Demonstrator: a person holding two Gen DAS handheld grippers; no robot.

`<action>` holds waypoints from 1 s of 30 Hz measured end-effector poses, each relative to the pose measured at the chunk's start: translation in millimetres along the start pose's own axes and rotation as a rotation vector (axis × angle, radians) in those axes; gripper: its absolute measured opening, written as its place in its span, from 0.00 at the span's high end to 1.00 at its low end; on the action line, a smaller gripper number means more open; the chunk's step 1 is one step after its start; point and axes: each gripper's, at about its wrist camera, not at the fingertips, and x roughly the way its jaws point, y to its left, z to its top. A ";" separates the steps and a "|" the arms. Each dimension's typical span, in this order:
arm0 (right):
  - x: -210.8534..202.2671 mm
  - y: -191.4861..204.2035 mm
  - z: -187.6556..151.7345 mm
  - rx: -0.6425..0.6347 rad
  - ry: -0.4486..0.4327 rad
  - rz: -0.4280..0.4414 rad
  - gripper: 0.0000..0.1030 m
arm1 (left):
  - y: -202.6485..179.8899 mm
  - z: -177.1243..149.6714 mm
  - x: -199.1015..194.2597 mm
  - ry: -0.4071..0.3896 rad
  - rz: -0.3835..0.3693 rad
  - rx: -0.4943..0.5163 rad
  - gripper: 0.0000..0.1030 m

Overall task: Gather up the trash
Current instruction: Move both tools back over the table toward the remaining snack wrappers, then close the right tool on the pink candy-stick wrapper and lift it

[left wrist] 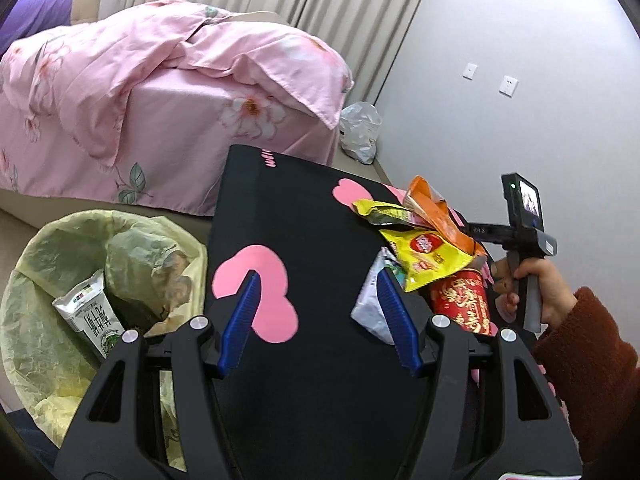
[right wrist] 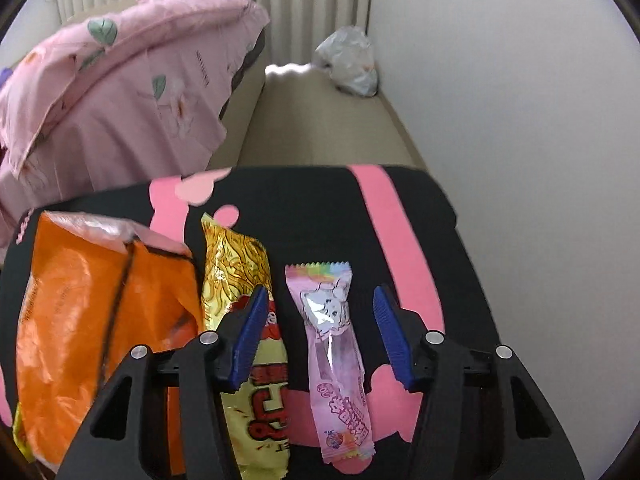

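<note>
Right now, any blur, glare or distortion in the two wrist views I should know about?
Left wrist view: sharp; heavy fisheye bends the wall and curtains, dark corners; bin bag evenly lit. Right wrist view: slight motion smear on the orange bag and the table edge; glare on the pink candy wrapper and white plastic bag.
</note>
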 end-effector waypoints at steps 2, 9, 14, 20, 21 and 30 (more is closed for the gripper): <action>-3.4 4.9 -4.1 -0.044 0.010 0.039 0.71 | 3.8 -1.9 1.6 0.001 -0.007 -0.017 0.44; -56.1 11.6 -36.5 -0.147 -0.094 0.073 0.87 | -1.8 -12.0 6.2 0.026 -0.027 -0.017 0.44; -103.2 -2.0 -64.3 -0.116 -0.177 0.192 0.88 | -14.6 -12.5 4.8 0.034 -0.035 0.009 0.44; -123.7 -9.1 -86.6 -0.146 -0.204 0.210 0.88 | -35.3 -14.6 7.5 0.061 -0.056 0.042 0.44; -125.9 -14.2 -87.7 -0.140 -0.216 0.209 0.88 | -37.9 -15.4 7.4 0.064 -0.057 0.047 0.44; -101.2 -28.2 -68.8 -0.047 -0.192 0.247 0.54 | -42.3 -18.6 15.0 0.076 -0.083 0.038 0.44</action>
